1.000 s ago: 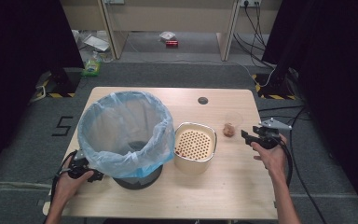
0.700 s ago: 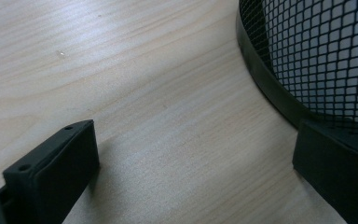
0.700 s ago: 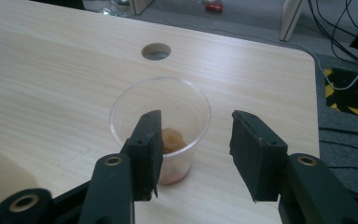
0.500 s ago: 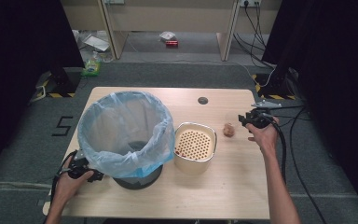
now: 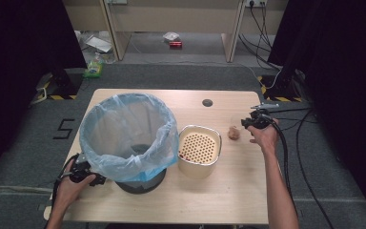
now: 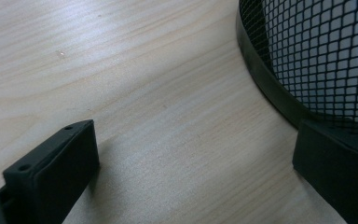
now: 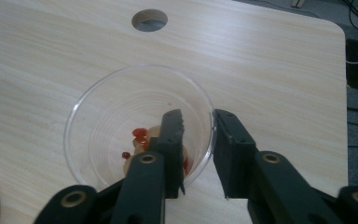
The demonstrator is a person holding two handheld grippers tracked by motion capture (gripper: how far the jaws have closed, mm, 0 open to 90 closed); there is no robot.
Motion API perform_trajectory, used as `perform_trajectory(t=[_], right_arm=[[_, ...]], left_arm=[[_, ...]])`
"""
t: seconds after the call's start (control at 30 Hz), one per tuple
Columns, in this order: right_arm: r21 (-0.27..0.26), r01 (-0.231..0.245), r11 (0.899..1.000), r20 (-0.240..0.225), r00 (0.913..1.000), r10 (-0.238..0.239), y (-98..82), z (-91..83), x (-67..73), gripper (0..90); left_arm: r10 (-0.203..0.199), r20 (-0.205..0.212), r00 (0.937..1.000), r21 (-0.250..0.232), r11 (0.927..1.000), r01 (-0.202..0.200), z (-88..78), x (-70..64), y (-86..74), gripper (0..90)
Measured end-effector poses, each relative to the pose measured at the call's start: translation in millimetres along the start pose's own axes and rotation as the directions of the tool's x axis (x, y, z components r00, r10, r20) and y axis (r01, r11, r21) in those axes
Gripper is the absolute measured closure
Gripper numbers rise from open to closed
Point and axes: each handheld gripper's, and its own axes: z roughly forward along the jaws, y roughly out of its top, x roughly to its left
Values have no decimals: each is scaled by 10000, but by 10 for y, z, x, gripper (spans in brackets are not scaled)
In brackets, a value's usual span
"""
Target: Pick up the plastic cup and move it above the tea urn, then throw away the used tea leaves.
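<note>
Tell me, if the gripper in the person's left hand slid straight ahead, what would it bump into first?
Probably the black mesh bin. The left gripper has its fingers apart over bare table, one already beside the bin's base band.

The pale wooden desk (image 5: 138, 205) is carrying a mesh bin with a blue liner (image 5: 128, 136) near its left edge and a cream perforated basket (image 5: 198, 151) at its middle. A clear plastic cup (image 7: 140, 126) with red scraps is sitting near the right edge, and a round cable hole (image 5: 207, 102) is showing toward the far edge.
</note>
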Motion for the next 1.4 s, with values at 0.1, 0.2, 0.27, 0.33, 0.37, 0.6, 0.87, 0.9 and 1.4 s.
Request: perform_trajectory(t=[0.1,0.2,0.27,0.33,0.37,0.6,0.87,0.9,1.4], right_arm=[[5,11,10000,-97,10000,-11,0,4,17,808],[-193,245,9995,-244,9994,-250,-7,-19,57,843],[-314,370,9988,-267,9989,-379,-4,-39,67,848],[-737,647,9952,-267,9974,-668,7,-130,103,864],[-794,793,9937,-201,9965,-811,16,-168,112,865],[-1366,1188,9835,-257,9920,-1234,90,-387,150,867],[-2155,1804,9597,-256,9814,-1902,244,-685,290,867],[-2351,2048,9501,-213,9762,-2157,276,-756,332,866],[-3728,3378,8642,21,9317,-3632,448,-1042,831,867]], left_arm=[[1,-1,10000,-1,10000,-1,0,0,0,0],[1,0,10000,2,10000,-1,0,0,0,0],[4,-2,10000,1,10000,-4,0,0,0,0],[1,1,10000,1,10000,-1,0,0,0,0],[3,0,10000,3,10000,-3,0,0,0,0],[1,0,10000,3,10000,-1,0,0,0,0],[6,12,10000,17,10000,-6,1,2,4,0],[8,10,10000,13,10000,-8,2,2,3,0],[11,10,10000,15,10000,-11,1,1,3,0]])
